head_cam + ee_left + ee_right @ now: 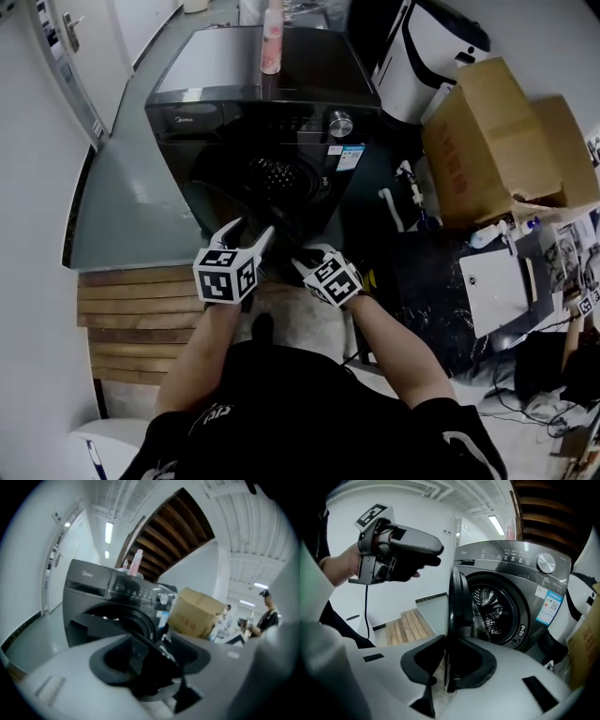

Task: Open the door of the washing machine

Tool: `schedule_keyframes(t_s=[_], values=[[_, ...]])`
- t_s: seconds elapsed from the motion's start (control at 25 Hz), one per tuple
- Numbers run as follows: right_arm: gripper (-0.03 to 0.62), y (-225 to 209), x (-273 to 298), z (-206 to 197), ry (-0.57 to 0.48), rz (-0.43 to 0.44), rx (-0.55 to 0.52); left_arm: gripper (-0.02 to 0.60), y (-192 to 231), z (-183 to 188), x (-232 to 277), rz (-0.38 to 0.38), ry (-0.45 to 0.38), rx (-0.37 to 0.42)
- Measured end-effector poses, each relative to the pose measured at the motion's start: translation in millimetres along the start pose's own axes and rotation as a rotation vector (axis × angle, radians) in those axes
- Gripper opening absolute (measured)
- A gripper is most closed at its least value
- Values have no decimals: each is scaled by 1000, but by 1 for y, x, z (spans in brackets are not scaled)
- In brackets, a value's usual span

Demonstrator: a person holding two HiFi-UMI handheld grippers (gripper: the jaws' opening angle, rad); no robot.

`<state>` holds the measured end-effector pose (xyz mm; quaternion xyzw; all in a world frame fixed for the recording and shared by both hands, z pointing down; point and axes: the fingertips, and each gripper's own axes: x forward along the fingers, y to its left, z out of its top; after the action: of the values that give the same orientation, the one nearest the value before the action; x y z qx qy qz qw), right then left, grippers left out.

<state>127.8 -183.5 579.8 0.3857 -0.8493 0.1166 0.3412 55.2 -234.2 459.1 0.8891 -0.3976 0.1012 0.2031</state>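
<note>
A dark front-loading washing machine [262, 70] [91, 590] [511, 559] stands ahead with its round door [220, 202] [459, 606] swung out toward me, baring the drum [492, 606]. In the right gripper view the door stands edge-on, and its lower rim sits between the jaws of my right gripper [447, 686] [298, 255]; a sliver of floor shows between the left pad and the rim. My left gripper [249, 234] [157, 686] [433, 548] hovers by the door's top edge with its white fingers spread and nothing gripped. A dark blurred shape lies low between its jaws.
A pink bottle [272, 37] [136, 563] stands on the machine's top. Cardboard boxes [487, 141] [194, 613] and floor clutter crowd the right. Wooden slats [131, 319] [410, 625] and a grey ledge [122, 206] lie left. People [265, 616] stand far off.
</note>
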Motion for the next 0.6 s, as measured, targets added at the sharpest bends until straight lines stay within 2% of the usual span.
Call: schedule_keyframes(t_s=[0.16,0.32,0.48,0.6], values=[[74,55,-6,0,-35,134,32,293,10,-29,-19,53,38,-37],[80,102,-16,-6,-42,253,1,296,26,-48,-41,113,45,-58],[80,127,-27,-19,-27,265,-63,295,43,-60,-66,185,33,-81],[80,136,-35,-27,-36,270,-50,291,55,-76,-86,233,33,-113]])
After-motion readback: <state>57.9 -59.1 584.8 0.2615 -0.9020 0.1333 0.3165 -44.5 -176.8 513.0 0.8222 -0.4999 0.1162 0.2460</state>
